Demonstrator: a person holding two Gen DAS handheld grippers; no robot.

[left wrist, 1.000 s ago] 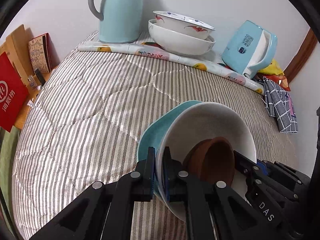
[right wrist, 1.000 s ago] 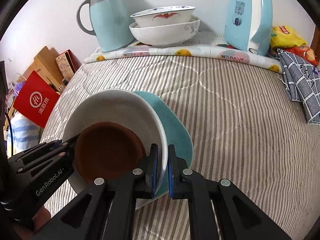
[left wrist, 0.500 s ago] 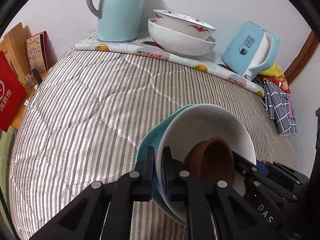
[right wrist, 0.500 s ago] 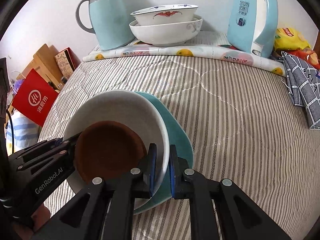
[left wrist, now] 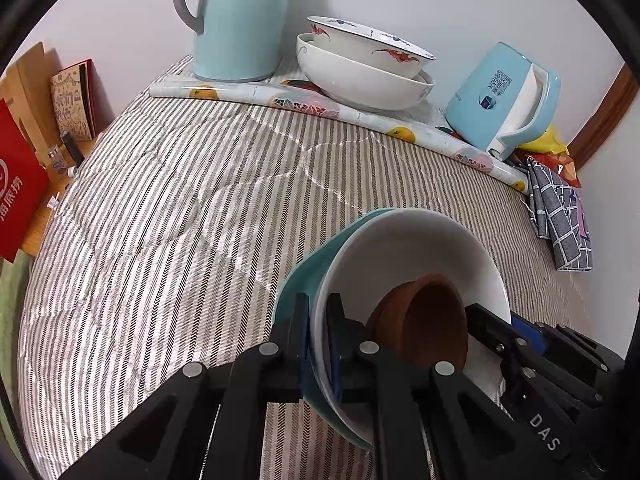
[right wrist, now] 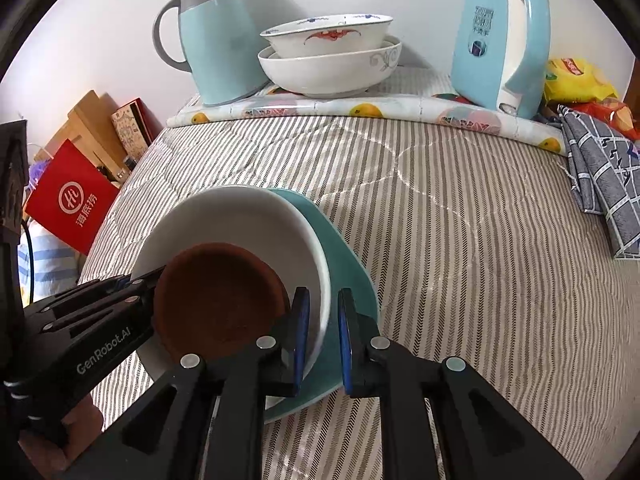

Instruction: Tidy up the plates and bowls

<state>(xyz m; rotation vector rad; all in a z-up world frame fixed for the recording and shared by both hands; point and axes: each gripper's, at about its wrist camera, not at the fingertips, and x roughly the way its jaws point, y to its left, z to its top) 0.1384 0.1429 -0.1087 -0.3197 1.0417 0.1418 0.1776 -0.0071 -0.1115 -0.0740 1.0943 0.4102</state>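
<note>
Crockery in a nested stack, carried between both tools: brown bowl [left wrist: 428,324] inside white bowl [left wrist: 408,248], teal plate [left wrist: 298,280] beneath. Left gripper [left wrist: 318,320] nearly closed, pads pinching the white and teal rims together on the near left edge. Right gripper [right wrist: 322,320] likewise clamped over both rims on the opposite side, its gap looking a shade wider than a second ago, though still in contact as far as can be told. Stack tilted and apparently lifted clear of the striped quilt [left wrist: 180,200]. Compared with a second ago, brought further forward: pale blue jug [left wrist: 240,20], kettle [left wrist: 508,96] and the two nested white bowls [left wrist: 360,76] at the back now looming larger. Probably heading to join those bowls on the fruit-print mat [left wrist: 320,108]. Still well apart from them, so more travel needed before setting down; tilt worth levelling, lest the brown bowl slide.
</note>
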